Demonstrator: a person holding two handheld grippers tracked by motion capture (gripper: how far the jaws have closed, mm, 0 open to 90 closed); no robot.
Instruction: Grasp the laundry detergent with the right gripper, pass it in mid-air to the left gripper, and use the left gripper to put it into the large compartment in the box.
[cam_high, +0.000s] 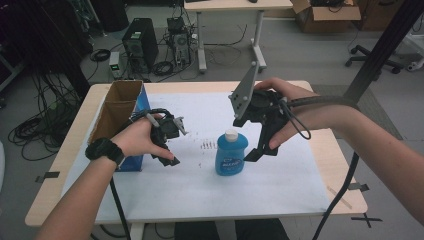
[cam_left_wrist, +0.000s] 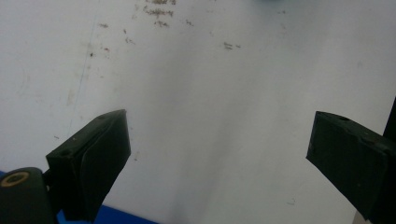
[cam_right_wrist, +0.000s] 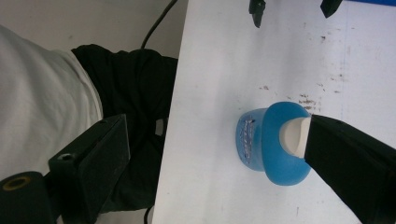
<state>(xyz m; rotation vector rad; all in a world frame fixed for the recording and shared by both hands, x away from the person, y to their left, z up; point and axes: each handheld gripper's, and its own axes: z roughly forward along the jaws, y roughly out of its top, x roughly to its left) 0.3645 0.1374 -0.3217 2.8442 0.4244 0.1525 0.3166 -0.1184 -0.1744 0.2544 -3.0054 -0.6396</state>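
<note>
The high view is evenly lit from overhead, though it's kinda soft and low-res. Only faint shadows are cast on the white paper-covered tabletop (cam_high: 280, 175). Both gripper views are blurred up close, and the left one is washed grey.

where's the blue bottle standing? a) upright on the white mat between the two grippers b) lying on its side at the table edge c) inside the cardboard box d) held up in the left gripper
a: the blue bottle stands upright, cap up, on the white mat, with the left gripper on one side and the right gripper on the other.
</note>
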